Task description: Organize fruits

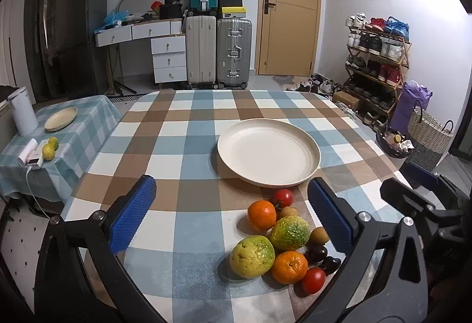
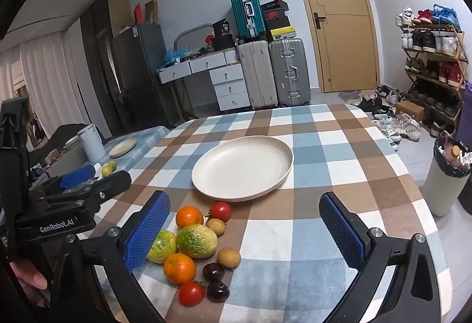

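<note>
A pile of fruit (image 1: 283,240) lies on the checked tablecloth in front of an empty cream plate (image 1: 268,151): two oranges, two yellow-green fruits, two red tomatoes, small brown and dark ones. My left gripper (image 1: 233,216) hovers wide open above the cloth, the pile just inside its right finger. In the right wrist view the same fruit pile (image 2: 197,249) sits beside the left finger of my right gripper (image 2: 244,231), also wide open with nothing held. The plate (image 2: 243,168) lies beyond. Each gripper shows at the edge of the other's view.
A side table (image 1: 73,128) at the left carries a small plate (image 1: 60,118), a white canister (image 1: 22,113) and two green-yellow fruits (image 1: 49,149). A white bin (image 2: 445,175) stands off the table's right edge. Suitcases, drawers, a door and a shoe rack line the far wall.
</note>
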Available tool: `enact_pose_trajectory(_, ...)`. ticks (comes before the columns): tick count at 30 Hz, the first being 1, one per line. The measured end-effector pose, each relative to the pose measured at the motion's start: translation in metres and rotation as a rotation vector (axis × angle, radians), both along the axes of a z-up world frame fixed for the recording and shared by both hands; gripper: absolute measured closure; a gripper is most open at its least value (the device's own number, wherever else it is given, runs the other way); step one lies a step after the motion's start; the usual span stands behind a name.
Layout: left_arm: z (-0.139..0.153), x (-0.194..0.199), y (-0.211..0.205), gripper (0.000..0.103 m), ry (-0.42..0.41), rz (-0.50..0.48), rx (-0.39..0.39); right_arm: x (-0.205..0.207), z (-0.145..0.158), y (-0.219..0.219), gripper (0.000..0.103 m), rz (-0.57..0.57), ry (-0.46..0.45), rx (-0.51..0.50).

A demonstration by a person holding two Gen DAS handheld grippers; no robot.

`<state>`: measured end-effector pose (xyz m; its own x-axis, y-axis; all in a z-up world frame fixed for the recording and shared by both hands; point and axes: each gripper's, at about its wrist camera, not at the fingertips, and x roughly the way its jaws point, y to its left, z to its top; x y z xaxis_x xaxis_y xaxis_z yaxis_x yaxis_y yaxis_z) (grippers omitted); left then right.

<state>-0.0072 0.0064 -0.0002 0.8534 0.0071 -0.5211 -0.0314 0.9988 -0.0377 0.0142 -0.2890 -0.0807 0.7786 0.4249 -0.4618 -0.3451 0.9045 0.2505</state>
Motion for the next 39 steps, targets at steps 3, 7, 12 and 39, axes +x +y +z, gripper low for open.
enact_pose_trajectory(3,0.0003,0.0003,0.0001,0.000,-0.004,0.002,-0.002,-0.0001,0.0015,0.0006,0.000,-0.002,-0.005,-0.003)
enact_pose_trajectory(7,0.0004,0.0004,0.0005,0.000,-0.004,0.003,-0.001,0.0018,0.0013,0.0012,0.000,-0.004,0.004,-0.011)
enact_pose_trajectory(12,0.0002,0.0005,0.0001,0.000,-0.002,0.001,-0.004,0.0022,0.0020,0.0006,0.000,-0.006,0.001,-0.012)
enact_pose_trajectory(39,-0.0013,-0.0004,0.0016,0.000,0.000,0.002,-0.013,-0.0004,0.0042,0.0020,0.000,-0.005,-0.010,-0.020)
